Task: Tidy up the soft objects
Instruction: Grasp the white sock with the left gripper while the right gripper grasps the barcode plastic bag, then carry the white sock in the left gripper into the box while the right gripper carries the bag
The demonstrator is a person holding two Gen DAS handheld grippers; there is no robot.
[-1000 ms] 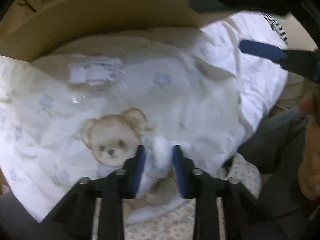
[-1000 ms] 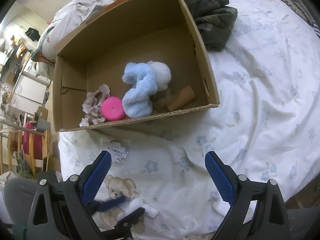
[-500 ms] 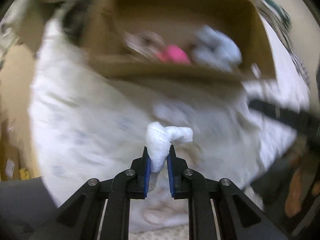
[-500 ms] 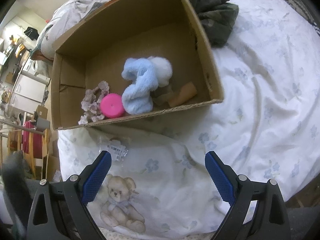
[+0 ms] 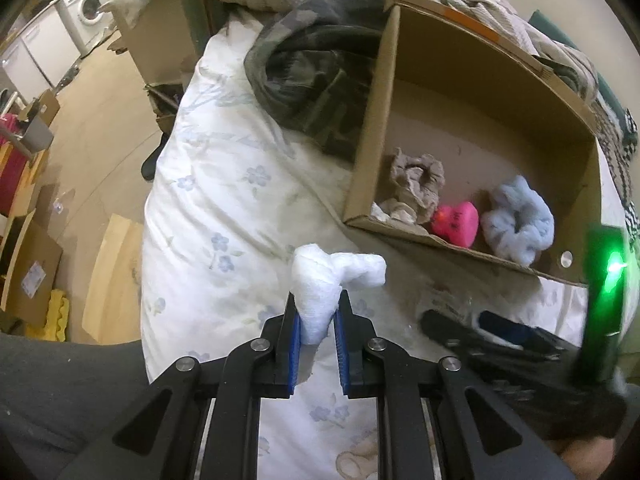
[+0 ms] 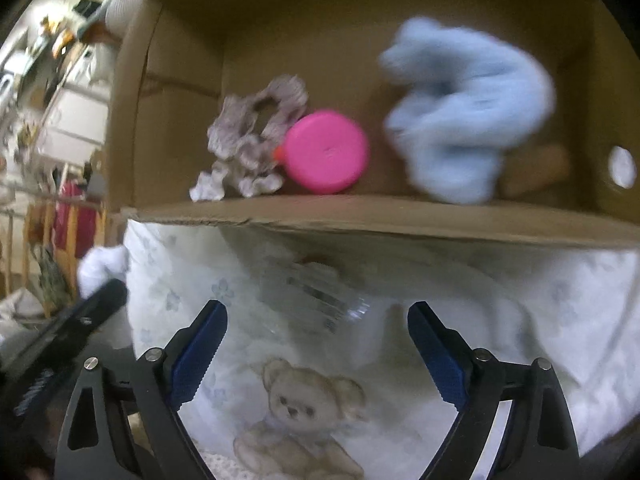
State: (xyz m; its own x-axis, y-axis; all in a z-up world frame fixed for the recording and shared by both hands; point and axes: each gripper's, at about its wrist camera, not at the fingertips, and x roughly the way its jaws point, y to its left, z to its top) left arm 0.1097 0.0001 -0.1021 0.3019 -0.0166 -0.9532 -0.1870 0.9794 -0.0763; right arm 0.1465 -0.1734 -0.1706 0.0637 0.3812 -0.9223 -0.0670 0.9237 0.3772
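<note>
My left gripper (image 5: pixel 317 312) is shut on a white fluffy soft piece (image 5: pixel 326 280) and holds it above the bed, short of the cardboard box (image 5: pixel 368 152). The piece also shows at the left edge of the right wrist view (image 6: pixel 100 268). In the box lie a light blue fluffy scrunchie (image 6: pixel 468 108), a pink soft round object (image 6: pixel 326 152) and a greyish frilly scrunchie (image 6: pixel 248 136). My right gripper (image 6: pixel 316 320) is open and empty, low over a clear plastic wrapper (image 6: pixel 308 296) in front of the box.
The white floral bedcover (image 5: pixel 224 216) has a teddy bear print (image 6: pixel 304 412) near me. A camouflage garment (image 5: pixel 316 80) lies beside the box's left wall. A brown object (image 6: pixel 536 172) lies in the box's right corner. The bed edge drops to the floor on the left.
My left gripper closed on the white piece and lifted it off the bedcover toward the box. My right gripper dropped lower and closer to the wrapper and the box front.
</note>
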